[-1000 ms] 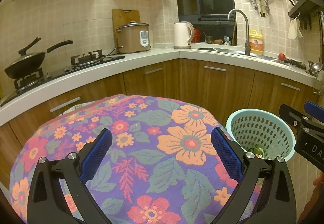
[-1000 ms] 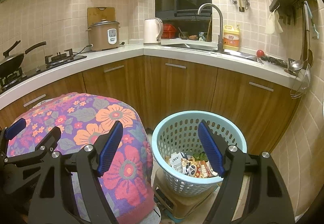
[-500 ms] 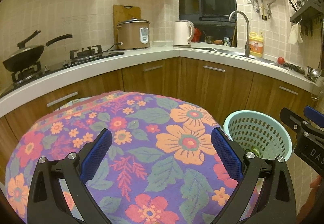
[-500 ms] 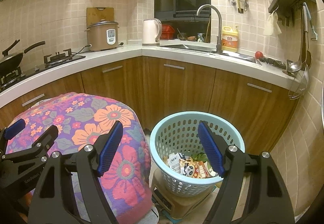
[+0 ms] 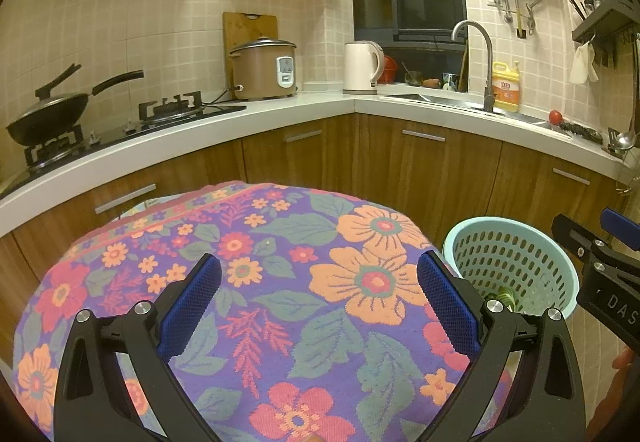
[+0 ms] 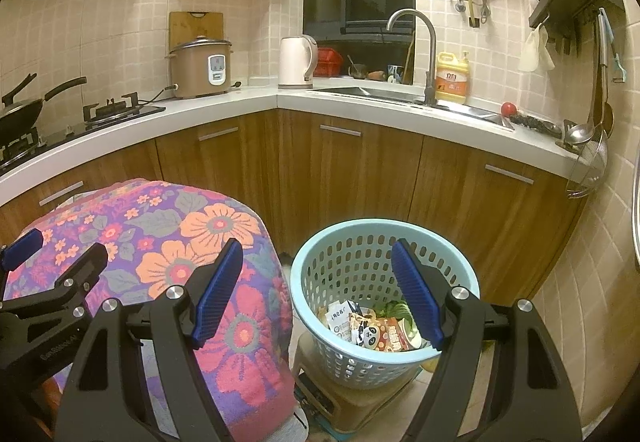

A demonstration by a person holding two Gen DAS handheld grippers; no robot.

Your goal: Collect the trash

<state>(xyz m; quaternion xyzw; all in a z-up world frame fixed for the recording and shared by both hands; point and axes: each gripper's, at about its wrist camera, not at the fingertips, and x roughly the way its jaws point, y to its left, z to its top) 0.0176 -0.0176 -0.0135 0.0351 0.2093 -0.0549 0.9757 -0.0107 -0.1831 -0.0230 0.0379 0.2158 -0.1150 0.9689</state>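
I see one pale blue perforated plastic basket (image 6: 384, 282) holding several printed wrappers (image 6: 370, 328); my two grippers, left (image 5: 320, 302) and right (image 6: 318, 290), have fingers released, grasping nothing.

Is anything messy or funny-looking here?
One small oddity: the trash basket isn't on the floor; it sits on a low tan stand. The wrappers are inside it, nothing looks spilled, and the flowery cloth is bare.

The right gripper (image 6: 316, 282) is held with jaws wide and empty above the blue basket (image 6: 460, 274); wrappers (image 6: 370, 328) are seen inside.
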